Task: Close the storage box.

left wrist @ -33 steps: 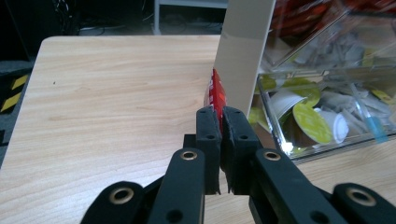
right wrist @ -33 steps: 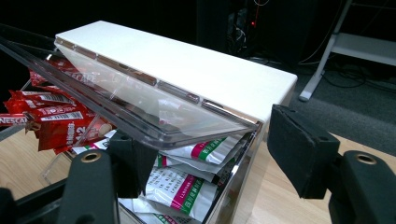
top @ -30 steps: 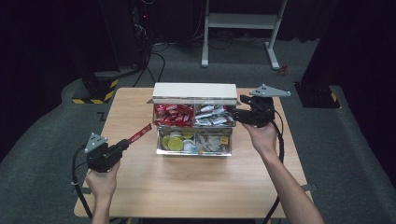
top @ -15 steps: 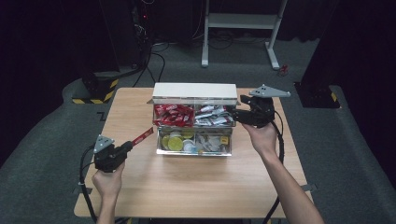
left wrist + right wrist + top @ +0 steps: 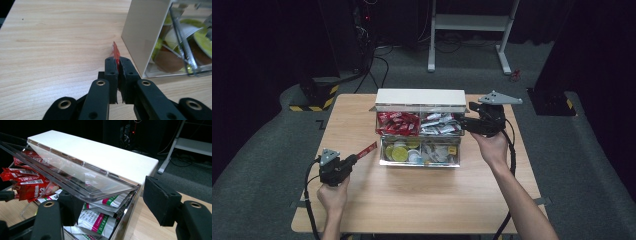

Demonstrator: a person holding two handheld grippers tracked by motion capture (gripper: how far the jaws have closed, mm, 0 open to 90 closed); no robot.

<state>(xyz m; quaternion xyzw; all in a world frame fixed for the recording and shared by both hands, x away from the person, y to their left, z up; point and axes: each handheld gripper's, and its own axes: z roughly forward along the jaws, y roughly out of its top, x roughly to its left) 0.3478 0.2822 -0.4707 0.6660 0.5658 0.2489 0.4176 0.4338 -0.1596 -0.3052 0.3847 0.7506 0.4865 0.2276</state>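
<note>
Beside the box (image 5: 419, 132), one red packet (image 5: 366, 149) is held.
Left gripper (image 5: 117, 65) jaws pinch it; right gripper (image 5: 110, 202) jaws, open, prop the clear lid (image 5: 75, 177), which could slip shut.

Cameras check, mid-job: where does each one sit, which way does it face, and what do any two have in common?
High view: above the person's side, looking forward and down on the table; both forearms, the left gripper and the right gripper show.
Left gripper view: rides the left gripper, looking along its jaws, shut on a red packet, toward the box.
Right gripper view: rides the right gripper, facing the box's lifted clear lid; one jaw is under the lid's edge, the other outside the box's end.
Shared: all three show the box; high and left gripper views share the red packet.
</note>
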